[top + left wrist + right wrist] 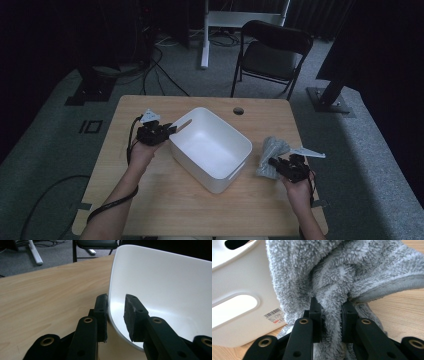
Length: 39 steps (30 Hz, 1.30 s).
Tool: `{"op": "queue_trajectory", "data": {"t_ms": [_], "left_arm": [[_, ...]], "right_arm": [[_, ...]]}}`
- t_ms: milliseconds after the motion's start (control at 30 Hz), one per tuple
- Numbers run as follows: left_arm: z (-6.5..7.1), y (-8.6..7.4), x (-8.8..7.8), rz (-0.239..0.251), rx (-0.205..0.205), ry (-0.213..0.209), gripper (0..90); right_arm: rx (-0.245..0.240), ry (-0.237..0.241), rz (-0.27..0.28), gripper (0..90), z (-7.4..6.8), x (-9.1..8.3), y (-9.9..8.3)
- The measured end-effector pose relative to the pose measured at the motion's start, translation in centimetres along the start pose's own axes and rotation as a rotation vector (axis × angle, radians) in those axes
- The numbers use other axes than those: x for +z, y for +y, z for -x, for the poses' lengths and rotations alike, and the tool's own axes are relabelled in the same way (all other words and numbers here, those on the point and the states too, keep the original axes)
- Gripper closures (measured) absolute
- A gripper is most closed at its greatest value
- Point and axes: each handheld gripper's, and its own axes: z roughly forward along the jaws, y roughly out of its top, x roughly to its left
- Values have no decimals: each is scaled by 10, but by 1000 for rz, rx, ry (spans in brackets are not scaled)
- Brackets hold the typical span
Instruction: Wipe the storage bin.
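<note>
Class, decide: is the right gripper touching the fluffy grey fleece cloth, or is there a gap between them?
Touching. In the right gripper view, the right gripper has both black jaws pressed into a bunched fold of the fluffy grey fleece cloth, with pile squeezed between them.

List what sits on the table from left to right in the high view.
Left gripper at the tub's rim → white tub → grey towel → right gripper, its jaws shut on the towel.

High view overhead, facing forward-down; tongs views close, sharing white bin [210, 149].
</note>
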Motion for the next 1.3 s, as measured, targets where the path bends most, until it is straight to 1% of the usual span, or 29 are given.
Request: {"op": "queue_trajectory", "data": {"t_ms": [67, 100, 167, 233, 333, 433, 500, 567, 633, 667, 700, 767, 800, 833, 867, 900, 933, 967, 1000, 1033, 1067, 1100, 1133, 1167, 1200, 1267, 1300], "left_arm": [[4, -4, -5, 0, -2, -4, 699], [5, -5, -7, -1, -1, -8, 696], [10, -9, -12, -7, -10, -2, 696], [14, -12, -16, -4, -7, -2, 693], [21, -17, -22, -4, -13, -16, 679], [27, -20, -27, -16, -3, -31, 664], [29, -22, -29, -10, 18, -29, 652], [27, -21, -28, -7, 29, -33, 625], [22, -19, -27, 12, 13, -46, 617], [19, -18, -25, 20, -2, -54, 605], [16, -16, -23, 26, -14, -70, 595], [13, -13, -18, 20, -11, -55, 596], [12, -11, -14, 15, -14, -70, 597], [10, -9, -10, 5, -15, -65, 598], [10, -8, -7, -8, -11, -48, 599], [9, -7, -3, -22, -9, -55, 608], [8, -6, 0, -24, -9, -47, 612], [7, -6, 1, -28, -13, -46, 649], [7, -5, 3, -23, -20, -61, 668], [8, -5, 3, -14, -17, -51, 693], [9, -5, 3, -13, -13, -55, 713], [11, -4, 3, -13, -6, -54, 765], [13, -4, 3, -11, 3, -34, 785], [14, -4, 3, -13, 2, -30, 809], [15, -4, 2, -10, 0, -15, 830], [15, -5, 1, -3, -13, 15, 844], [14, -6, 0, 3, -19, 19, 848]], "right_arm": [[1, 0, 1, 759, 0, 0, 0], [1, -1, 0, 760, 0, 0, 0], [1, -1, -1, 760, 0, 0, 0], [0, -2, -4, 760, 0, 1, 0], [1, 0, -4, 759, 0, 1, 0], [1, -1, -6, 760, -1, 2, 0], [1, -2, -6, 760, -1, 2, 0], [0, -2, -6, 760, -1, 2, 0], [-1, -1, -6, 760, -1, 2, 0], [-1, -1, -6, 759, -2, 2, 0], [-2, 0, -6, 760, -2, 2, 0], [0, -1, -6, 760, -2, 2, 0], [0, -1, -6, 759, -1, 2, 0], [0, -2, -6, 760, -1, 2, 0], [1, -2, -7, 759, -1, 2, 0], [1, -2, -6, 759, -1, 2, 0], [1, -2, -7, 760, -1, 2, 0], [1, -2, -6, 760, -1, 1, -1], [-1, -2, -6, 760, -1, 1, -1], [0, -2, -6, 760, -1, 1, -1], [2, -3, -5, 760, 0, 0, -1], [2, -4, -5, 760, 0, 0, -1], [3, -5, -4, 759, 1, 0, -1], [4, -5, -3, 760, 1, 0, -1], [6, -4, -3, 760, 1, 0, -1], [3, -4, -3, 760, 1, 0, -1], [4, -4, -2, 760, 1, -1, -1]]}}
